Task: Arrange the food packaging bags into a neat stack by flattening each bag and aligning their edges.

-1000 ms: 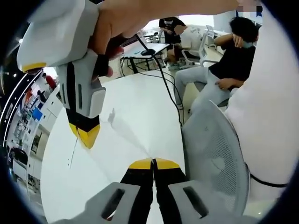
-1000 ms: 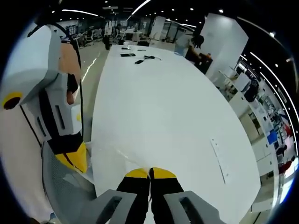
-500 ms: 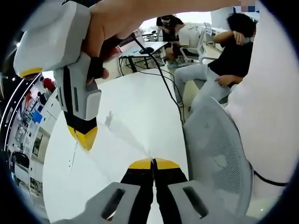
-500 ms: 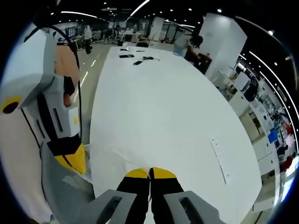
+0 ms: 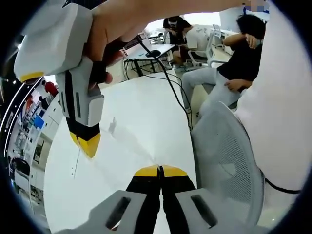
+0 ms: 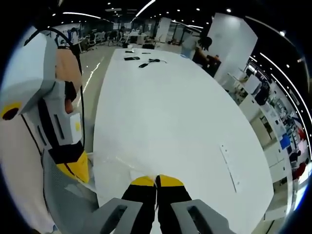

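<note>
**Clear bag stretched at the table edge: what could go sideways**

Biggest risk first: the white table (image 6: 165, 107) is wide and bare, but the work is being done right at its near edge, just beside a mesh chair (image 5: 226, 156). If either grip is let go carelessly, the clear bag (image 6: 114, 163) could slide off the edge and drop out of the workspace. The task says everything has to stay visible.

The left gripper (image 5: 160, 170) and the right gripper (image 5: 87, 145) are both seen with jaws pressed together. A corner of the bag appears to be pinched in each, with the film pulled taut between them just above the tabletop. If it's pulled much harder, a tear or a stretched corner is probably to be expected. If it's laid down unevenly, creases would likely get locked in.

No other bags can be made out, so nothing is there to align against.

Materials:
- **Table:** smooth, matte, rounded outline.
- **Chair:** grey perforated mesh, curved.
- **Grippers:** grey plastic bodies with black jaws and yellow tips.
- **Bag:** thin, glossy and nearly invisible, betrayed only by faint crease lines. It will probably cling and slip.
- **Far end of the table:** small dark items (image 6: 151, 62) that can't be identified.
</note>
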